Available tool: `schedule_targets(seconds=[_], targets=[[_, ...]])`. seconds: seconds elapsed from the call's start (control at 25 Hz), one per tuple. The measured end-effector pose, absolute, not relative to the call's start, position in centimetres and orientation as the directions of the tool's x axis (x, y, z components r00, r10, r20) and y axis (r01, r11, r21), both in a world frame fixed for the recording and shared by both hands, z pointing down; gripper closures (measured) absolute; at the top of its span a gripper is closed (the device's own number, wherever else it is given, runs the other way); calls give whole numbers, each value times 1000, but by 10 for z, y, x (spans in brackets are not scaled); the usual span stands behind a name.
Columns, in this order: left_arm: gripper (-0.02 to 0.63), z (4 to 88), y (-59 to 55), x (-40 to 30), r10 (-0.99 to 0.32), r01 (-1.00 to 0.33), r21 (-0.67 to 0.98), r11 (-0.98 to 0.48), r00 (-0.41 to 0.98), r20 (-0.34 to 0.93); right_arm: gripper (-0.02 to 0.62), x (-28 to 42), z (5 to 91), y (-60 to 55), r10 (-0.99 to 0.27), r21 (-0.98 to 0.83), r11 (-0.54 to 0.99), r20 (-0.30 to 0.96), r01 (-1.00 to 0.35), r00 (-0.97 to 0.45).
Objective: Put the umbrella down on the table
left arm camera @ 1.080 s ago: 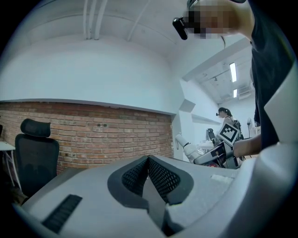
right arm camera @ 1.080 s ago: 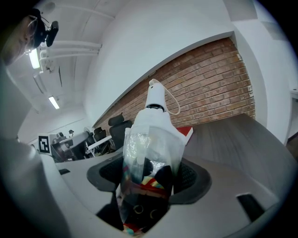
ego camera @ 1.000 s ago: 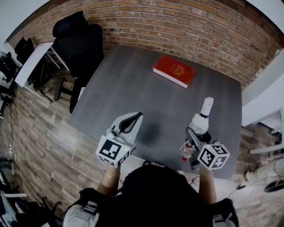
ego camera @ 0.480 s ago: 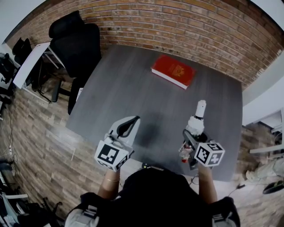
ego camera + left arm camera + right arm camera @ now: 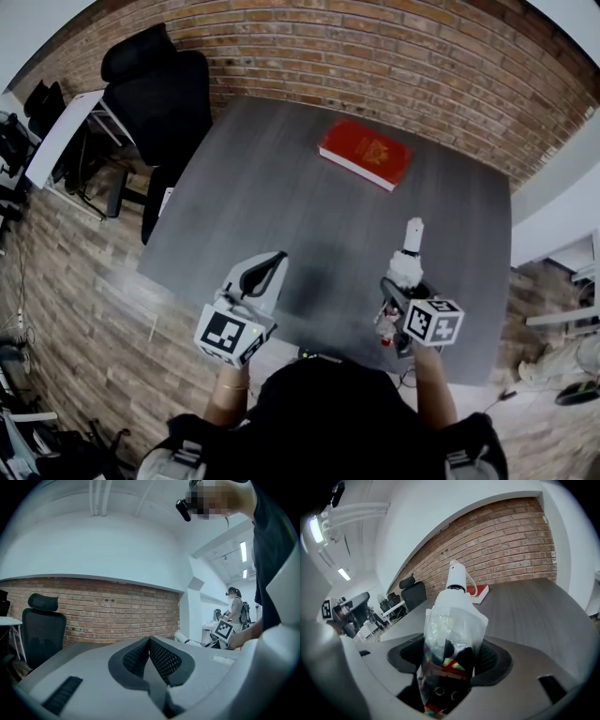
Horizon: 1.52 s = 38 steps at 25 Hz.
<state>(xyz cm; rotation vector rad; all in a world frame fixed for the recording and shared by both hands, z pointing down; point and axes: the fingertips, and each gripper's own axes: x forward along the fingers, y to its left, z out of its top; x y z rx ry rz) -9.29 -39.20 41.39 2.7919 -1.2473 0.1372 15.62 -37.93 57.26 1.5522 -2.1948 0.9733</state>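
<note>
My right gripper (image 5: 401, 281) (image 5: 452, 656) is shut on a folded umbrella (image 5: 407, 255) (image 5: 452, 620) in a clear plastic sleeve, with a white handle pointing away from me. It hangs low over the near right part of the dark grey table (image 5: 300, 197), tilted downward toward the top. My left gripper (image 5: 265, 272) (image 5: 149, 656) is shut with nothing in it and hovers over the table's near left edge, pointing roughly level at the brick wall.
A red book (image 5: 366, 152) (image 5: 480, 591) lies at the far side of the table. A black office chair (image 5: 159, 89) (image 5: 40, 630) stands at the far left corner. A brick wall (image 5: 394, 56) runs behind the table. A person (image 5: 236, 609) stands in the far background.
My right gripper has sunk toward the table with the umbrella, whose handle now sits lower. The left gripper has hardly moved.
</note>
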Motion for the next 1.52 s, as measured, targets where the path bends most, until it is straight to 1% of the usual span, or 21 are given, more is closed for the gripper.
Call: schedule_targets(seconds=[0.92, 1.52], targets=[[603, 425, -383, -116, -769, -781, 50, -622, 622, 148, 308, 152, 631, -384, -632, -298, 183, 694, -937, -344], [603, 425, -380, -120, -776, -787, 55, -614, 615, 143, 308, 152, 649, -387, -602, -286, 165, 729, -944, -326]])
